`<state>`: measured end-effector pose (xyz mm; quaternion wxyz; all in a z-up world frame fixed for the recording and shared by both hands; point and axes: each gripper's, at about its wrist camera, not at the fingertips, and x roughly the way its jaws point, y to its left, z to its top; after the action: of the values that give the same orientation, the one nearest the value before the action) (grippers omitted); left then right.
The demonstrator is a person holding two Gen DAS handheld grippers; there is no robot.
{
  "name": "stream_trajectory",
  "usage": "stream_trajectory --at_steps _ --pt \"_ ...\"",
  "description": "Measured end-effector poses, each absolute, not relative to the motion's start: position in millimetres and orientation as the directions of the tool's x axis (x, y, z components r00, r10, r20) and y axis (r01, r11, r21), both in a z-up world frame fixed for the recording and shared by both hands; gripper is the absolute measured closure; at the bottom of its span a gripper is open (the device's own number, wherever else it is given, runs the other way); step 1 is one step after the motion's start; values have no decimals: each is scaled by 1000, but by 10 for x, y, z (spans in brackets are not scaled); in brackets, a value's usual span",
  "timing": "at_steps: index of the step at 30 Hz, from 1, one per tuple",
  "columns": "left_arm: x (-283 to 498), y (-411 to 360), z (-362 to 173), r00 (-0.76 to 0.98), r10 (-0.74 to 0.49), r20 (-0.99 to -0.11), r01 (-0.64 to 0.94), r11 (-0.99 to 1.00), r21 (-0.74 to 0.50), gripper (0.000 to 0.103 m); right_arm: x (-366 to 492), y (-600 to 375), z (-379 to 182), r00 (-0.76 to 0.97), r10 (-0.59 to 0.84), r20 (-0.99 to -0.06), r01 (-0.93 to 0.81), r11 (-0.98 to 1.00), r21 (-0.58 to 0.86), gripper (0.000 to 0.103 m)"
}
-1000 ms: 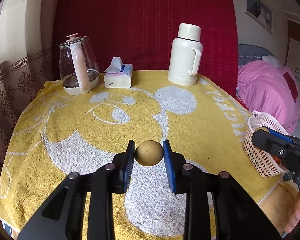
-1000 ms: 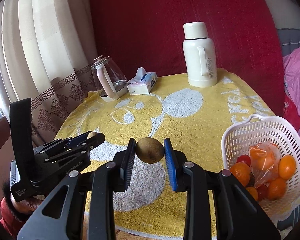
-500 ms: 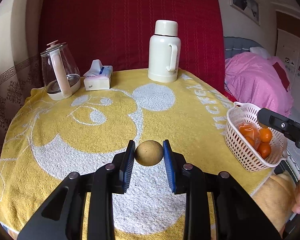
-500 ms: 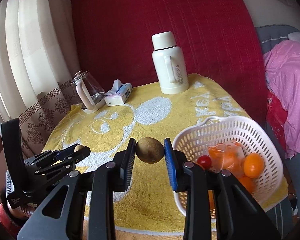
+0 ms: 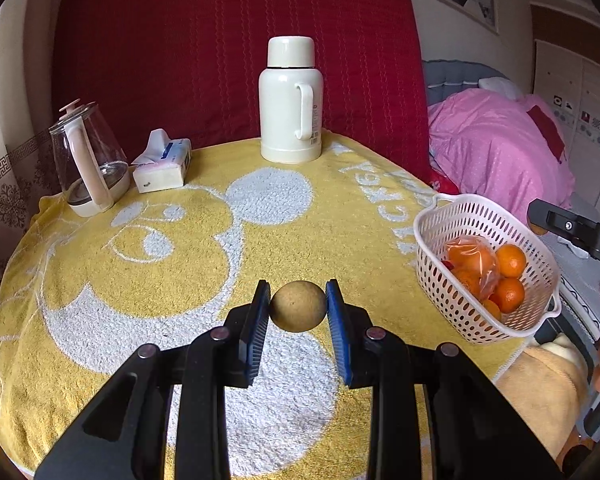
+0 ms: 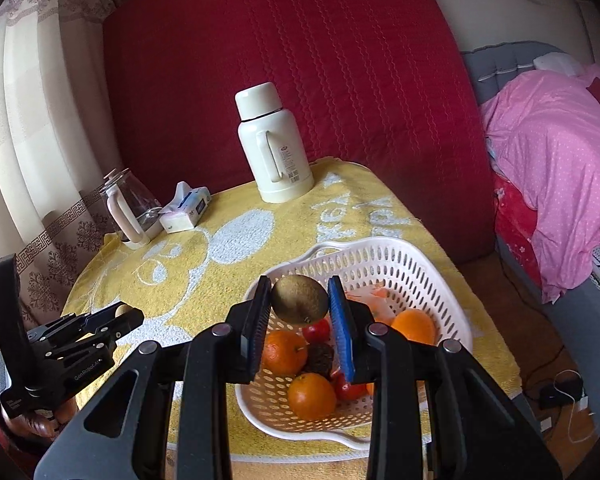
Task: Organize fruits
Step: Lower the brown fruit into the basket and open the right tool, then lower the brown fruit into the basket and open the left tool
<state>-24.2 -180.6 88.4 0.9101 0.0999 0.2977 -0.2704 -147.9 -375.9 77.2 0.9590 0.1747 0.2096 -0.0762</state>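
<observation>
1. Biggest risk first: my right gripper (image 6: pixel 299 312) is clamped on a brown kiwi (image 6: pixel 299 304), and it hangs over the near-left part of the white basket (image 6: pixel 452 312). If I let go from up here, I judge the kiwi could bounce off the oranges (image 6: pixel 312 396) packed below and hop over the rim, or bruise the small red tomatoes (image 6: pixel 317 330).

2. Next down: the basket sits right at the table's corner, its near edge overhanging the yellow towel (image 5: pixel 180 248). A hard drop or a nudge from my fingers could tip it off the table, fruit and all.

3. My left gripper (image 5: pixel 298 312) pinches a paler, round tan fruit (image 5: pixel 298 306) over the towel's white patch, well apart from the basket. The two blue pads touch it only at its sides, so a quick swing could roll it out, I reckon.

4. Both hands head for one small basket; the grippers could knock together above it.

5. What each view gives: the right wrist view looks straight into the basket, showing tomatoes, a dark spiky fruit (image 6: pixel 318 360) and the left gripper from the side, low at left. The left wrist view shows the basket from outside, with the bagged orange (image 5: pixel 468 258) plain, and only a bit of the right gripper's body at the frame's edge.

6. Smallest: thermos (image 5: pixel 291 100), kettle (image 5: pixel 90 160) and tissue pack (image 5: pixel 164 166) stand far back, no danger.
</observation>
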Motion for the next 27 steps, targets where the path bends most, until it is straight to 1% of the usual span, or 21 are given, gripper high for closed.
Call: stream_trajectory --at_steps 9,14,17,18,19,27 --pt "-292 -1986 907 666 -449 -596 577 816 30 74 -1538 -3992 679 888 -112 -446 267 915 302 73" --pt "-298 -2066 922 651 -466 -599 595 803 22 74 -1472 -4102 587 867 -122 -483 289 913 287 73" --pt "-321 -2126 949 646 -477 -596 609 793 26 74 -1450 -4139 543 861 -122 -494 298 908 295 70" --pt "-327 -2145 960 643 -483 -595 615 788 25 74 -1456 -4149 536 861 -122 -494 300 906 299 61" --pt "-331 -2164 971 638 -490 -594 621 784 21 74 -1470 -4162 529 862 -123 -491 303 903 306 54" --pt "-419 -2404 1031 607 -533 -590 672 740 23 74 -1551 -4248 539 867 -143 -477 318 896 309 54"
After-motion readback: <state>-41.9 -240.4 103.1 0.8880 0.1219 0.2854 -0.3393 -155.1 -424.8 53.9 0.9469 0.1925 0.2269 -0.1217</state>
